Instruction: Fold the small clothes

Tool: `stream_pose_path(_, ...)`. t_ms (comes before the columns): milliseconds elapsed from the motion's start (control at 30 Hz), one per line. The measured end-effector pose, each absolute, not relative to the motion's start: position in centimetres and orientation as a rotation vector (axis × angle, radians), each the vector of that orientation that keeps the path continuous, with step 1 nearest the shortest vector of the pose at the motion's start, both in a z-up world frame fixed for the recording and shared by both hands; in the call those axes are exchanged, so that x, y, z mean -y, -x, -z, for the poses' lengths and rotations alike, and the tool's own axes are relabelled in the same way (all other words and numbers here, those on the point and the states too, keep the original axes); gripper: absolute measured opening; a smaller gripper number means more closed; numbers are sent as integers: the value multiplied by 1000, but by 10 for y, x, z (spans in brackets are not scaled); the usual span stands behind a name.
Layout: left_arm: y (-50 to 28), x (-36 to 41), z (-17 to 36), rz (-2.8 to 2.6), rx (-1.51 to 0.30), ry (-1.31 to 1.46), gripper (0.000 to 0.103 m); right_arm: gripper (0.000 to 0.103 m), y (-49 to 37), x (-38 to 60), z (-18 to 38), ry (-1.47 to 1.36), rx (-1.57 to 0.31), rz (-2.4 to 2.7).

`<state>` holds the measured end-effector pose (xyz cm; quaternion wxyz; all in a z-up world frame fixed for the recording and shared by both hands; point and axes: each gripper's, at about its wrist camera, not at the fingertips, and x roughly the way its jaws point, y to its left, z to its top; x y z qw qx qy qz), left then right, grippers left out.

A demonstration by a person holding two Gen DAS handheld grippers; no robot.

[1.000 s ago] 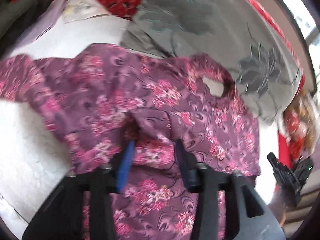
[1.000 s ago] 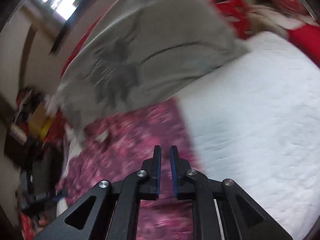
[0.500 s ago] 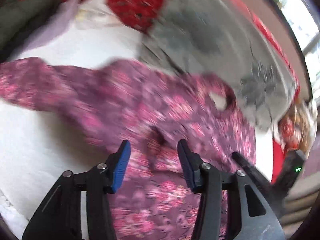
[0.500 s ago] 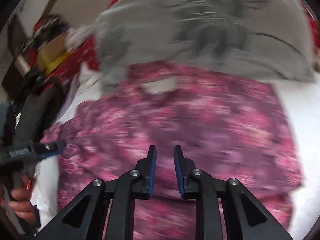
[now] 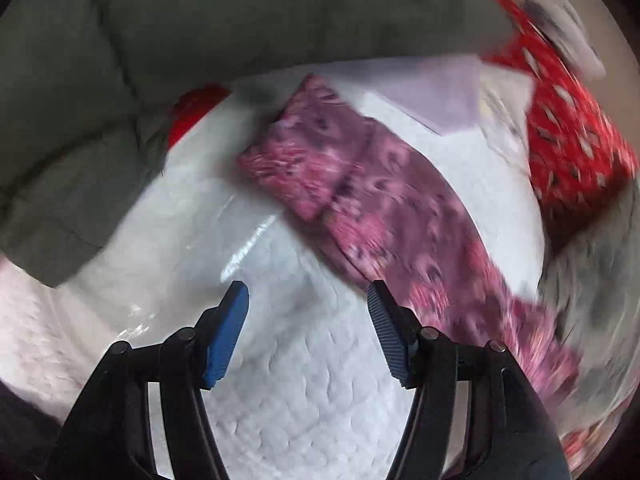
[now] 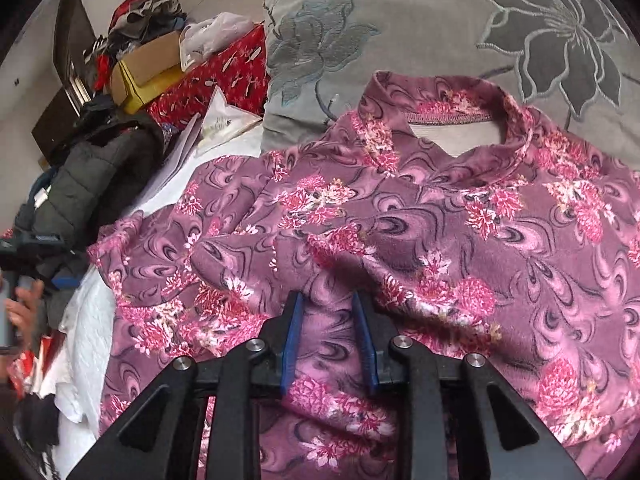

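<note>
A purple floral top (image 6: 420, 216) is being kept spread on a white quilted bed (image 5: 304, 380), its collar lying against a grey pillow (image 6: 420, 32) embroidered with large flowers. The right gripper (image 6: 329, 308) is being pressed into the middle of the garment, its blue-padded fingers (image 6: 291, 336) partly apart with a raised ridge of the cloth being pinched between them. In the left wrist view, which is blurred, the left gripper (image 5: 308, 300) is being held with its jaws spread wide and nothing between them, above bare bed cover; one sleeve of the top (image 5: 320, 164) is being seen stretched out ahead of it, its cuff end lying near a dark green padded jacket (image 5: 120, 80) at the bed's far edge. A red patterned cloth (image 5: 572, 148) and a pale lilac sheet of paper (image 5: 444, 96) are being shown beyond the sleeve. At the left of the right wrist view, a cardboard box (image 6: 148, 68) with clothes piled on it is being seen.
</note>
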<state>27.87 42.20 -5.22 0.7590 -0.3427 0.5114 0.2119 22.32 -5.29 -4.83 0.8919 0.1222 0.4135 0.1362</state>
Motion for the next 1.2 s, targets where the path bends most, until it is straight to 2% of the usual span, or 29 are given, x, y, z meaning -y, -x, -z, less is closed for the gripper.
stream_pose_path(100, -289, -433, 60, -502, -1081, 784, 61, 28, -224, 52, 50, -260, -848, -286)
stream_pose_path(200, -301, -440, 60, -534, -1041, 782, 68, 28, -222, 56, 46, -266, -846, -289)
stream_pose_path(267, -311, -442, 63, -557, -1033, 772, 68, 28, -221, 59, 47, -275, -844, -293)
stream_pose_path(300, -314, -441, 63, -562, -1027, 766, 63, 28, -221, 59, 47, -278, -841, -295)
stream_pose_path(333, -315, -439, 61, -554, -1017, 760, 30, 28, -221, 60, 48, -280, -840, -296)
stream_pose_path(367, -318, -432, 58, -505, -1024, 763, 13, 28, -220, 60, 48, -282, -838, -297)
stream_pose_path(400, -318, -428, 59, -475, -1035, 778, 9, 28, -220, 61, 48, -285, -837, -299)
stream_pose_path(667, -304, -369, -1, -321, -949, 696, 9, 28, -221, 62, 48, -293, -840, -301)
stream_pose_path(867, -303, -322, -42, -217, -913, 618, 9, 27, -221, 62, 33, -262, -909, -280)
stream_pose_path(1200, -297, -242, -75, -100, -928, 530, 9, 34, -190, 143, 13, -224, -857, -57)
